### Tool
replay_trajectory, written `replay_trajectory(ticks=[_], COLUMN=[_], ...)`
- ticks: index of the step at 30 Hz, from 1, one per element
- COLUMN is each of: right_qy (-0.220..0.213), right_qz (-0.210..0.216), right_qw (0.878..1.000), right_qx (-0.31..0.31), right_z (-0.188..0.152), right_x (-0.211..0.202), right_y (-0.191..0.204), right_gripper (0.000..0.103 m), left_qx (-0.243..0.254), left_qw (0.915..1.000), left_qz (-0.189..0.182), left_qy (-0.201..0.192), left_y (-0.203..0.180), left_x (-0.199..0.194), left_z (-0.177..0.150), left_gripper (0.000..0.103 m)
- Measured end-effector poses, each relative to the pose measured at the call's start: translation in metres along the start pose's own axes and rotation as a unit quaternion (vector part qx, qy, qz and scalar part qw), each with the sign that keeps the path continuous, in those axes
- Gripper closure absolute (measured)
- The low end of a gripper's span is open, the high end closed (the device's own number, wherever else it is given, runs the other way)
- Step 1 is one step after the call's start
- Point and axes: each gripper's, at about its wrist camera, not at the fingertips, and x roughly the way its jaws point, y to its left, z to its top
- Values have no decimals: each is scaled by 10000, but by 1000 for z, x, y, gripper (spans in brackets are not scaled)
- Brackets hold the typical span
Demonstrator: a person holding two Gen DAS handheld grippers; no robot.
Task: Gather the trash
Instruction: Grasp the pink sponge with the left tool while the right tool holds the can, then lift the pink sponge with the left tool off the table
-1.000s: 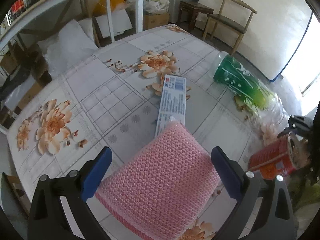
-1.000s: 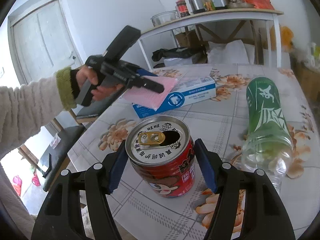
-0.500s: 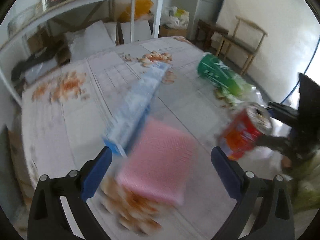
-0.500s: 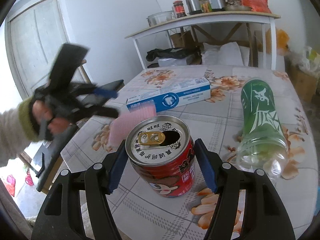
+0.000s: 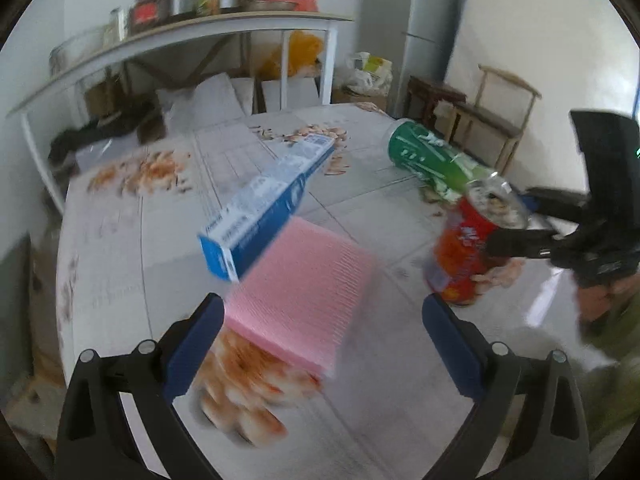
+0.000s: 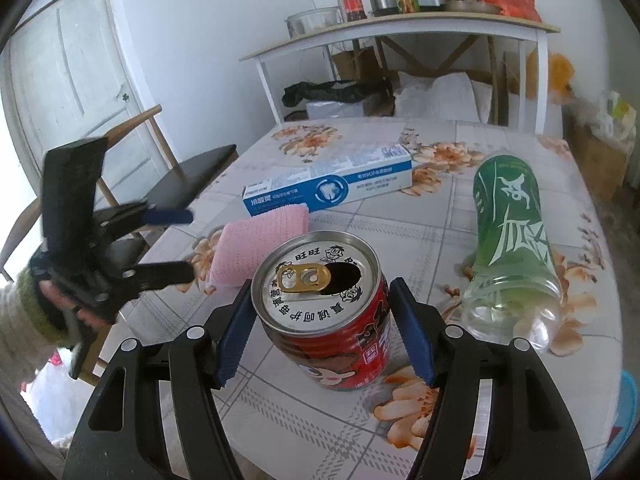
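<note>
1 can (image 6: pixel 326 312) | 1 bottle (image 6: pixel 510 240) | 1 box (image 6: pixel 328 186) | 1 pink cloth (image 5: pixel 300 296) | your right tool (image 6: pixel 324 334) clamps the can at desk (image 6: pixel 400 232) edge; left tool (image 5: pixel 320 344) wide, cloth between.

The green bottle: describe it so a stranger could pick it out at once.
On the floral-patterned table, look right of the red can and beyond the long blue-and-white box. The green bottle lies on its side there, clear plastic with a green label bearing white characters. It is the only transparent and the only green item on the table.
</note>
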Motion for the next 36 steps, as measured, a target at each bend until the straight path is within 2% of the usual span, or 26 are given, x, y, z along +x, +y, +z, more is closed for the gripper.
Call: replay_trajectory(ticks=[2,4,5,8,12,15,18,21,25,31,36], right_qy=[-33,-54,-65,-46,-10,-18,-58,-54,-49,12,119], right_qz=[-6,-17,-21,-7,-9,-8,-20,-17,35,6,-18], right_qw=[10000,10000,10000,10000,10000,10000,10000,9999,9997,9999,9998], right_qx=[-14,-8,13,82,46,13,30,159,247,132,136], right_z=[1,2,3,4,5,6,8,11,14,18,19], right_x=[-1,-1,-1,0,0,-2,-4,-4,-5,2,9], right_y=[1,2,2,1,1,0,-1,-4,-4,3,5], right_gripper=[39,38,38,38,38,35,30,29,29,29,35], left_qx=[-10,-296,-618,-1159,-1209,-1256,-1186,-1038,-504,29,118], left_qw=[9999,9986,9954,9861,9783,9817,9888,9920,9978,9990,9985], left_qz=[-93,-365,-642,-1085,-1559,-1317,-832,-660,-191,305,427], left_qy=[113,224,341,486,627,569,362,290,378,336,309], left_y=[14,27,37,48,35,23,12,4,-14,-29,-32], left_x=[16,29,37,45,39,31,26,30,44,53,57], left_z=[6,7,7,2,-11,-18,-16,-11,-7,-7,-10], left_gripper=[6,6,6,6,6,6,6,6,6,7,19])
